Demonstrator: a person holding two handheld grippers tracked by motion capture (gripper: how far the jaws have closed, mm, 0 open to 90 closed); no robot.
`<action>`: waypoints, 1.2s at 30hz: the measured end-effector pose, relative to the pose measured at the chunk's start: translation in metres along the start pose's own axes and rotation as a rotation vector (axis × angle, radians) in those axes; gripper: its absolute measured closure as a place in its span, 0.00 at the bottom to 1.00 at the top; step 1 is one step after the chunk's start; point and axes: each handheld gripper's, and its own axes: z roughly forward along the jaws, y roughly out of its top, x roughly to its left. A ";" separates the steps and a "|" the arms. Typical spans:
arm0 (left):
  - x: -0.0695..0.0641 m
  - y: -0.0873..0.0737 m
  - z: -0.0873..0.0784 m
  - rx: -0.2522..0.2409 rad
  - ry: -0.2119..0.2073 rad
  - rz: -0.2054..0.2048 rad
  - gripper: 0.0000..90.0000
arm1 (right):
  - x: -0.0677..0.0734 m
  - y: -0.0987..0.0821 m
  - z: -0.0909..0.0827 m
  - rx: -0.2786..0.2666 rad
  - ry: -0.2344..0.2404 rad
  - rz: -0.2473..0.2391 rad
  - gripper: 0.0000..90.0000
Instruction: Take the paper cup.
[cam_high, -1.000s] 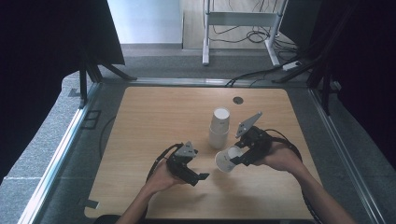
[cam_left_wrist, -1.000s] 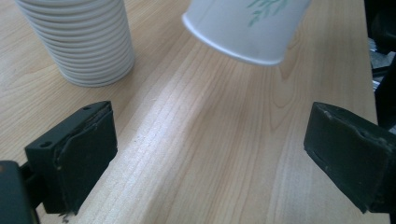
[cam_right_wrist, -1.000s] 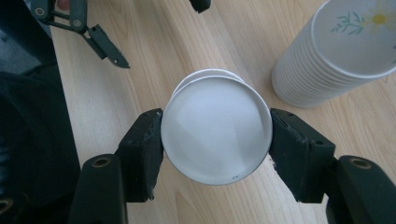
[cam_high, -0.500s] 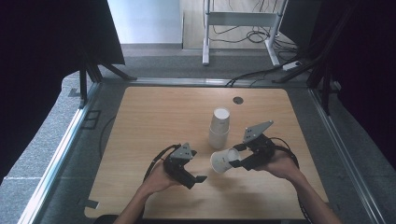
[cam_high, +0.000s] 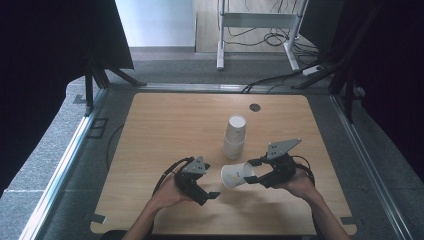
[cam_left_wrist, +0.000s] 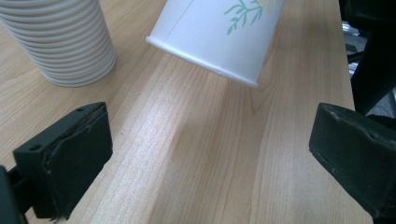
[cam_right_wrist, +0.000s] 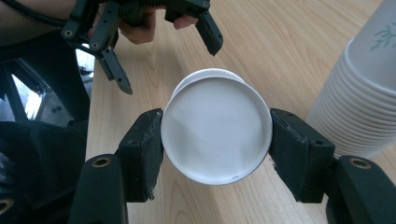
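Two sets of black tongs work over the near half of the pale wooden counter. The left tongs, nearest the person, stand released with their jaws spread wide and nothing between them; the jaws have just been opening. In the left gripper view bare wood lies between the two pads, with the rim of a cup just beyond.

Just right of them, the right tongs are clenched on a single white paper cup, which lies on its side with its mouth toward the left tongs. In the right gripper view both pads press the cup's walls at its closed round base. A green leaf sprig is printed on its side; no readable writing shows. What is inside the cup cannot be seen.

Farther back, near the middle of the counter, stands a stack of white paper cups, upside down, nested rims ribbing its lower part. It is near the held cup but not touching it.

Beyond that, a small dark round disc sits close to the far edge. Much open wood lies left of the stack and along the far side; the near edge is close under the forearms. Past the counter run grey floor, cables and a white metal frame.
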 end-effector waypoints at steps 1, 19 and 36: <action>0.000 0.000 0.000 0.000 0.000 0.000 0.00 | 0.000 -0.002 0.001 -0.006 0.004 -0.005 0.42; -0.006 -0.001 0.008 0.002 -0.054 0.055 0.01 | 0.009 -0.024 0.019 -0.071 0.071 -0.052 0.42; -0.011 0.000 0.021 0.009 -0.080 0.094 0.01 | 0.013 -0.023 0.023 -0.104 0.111 -0.050 0.42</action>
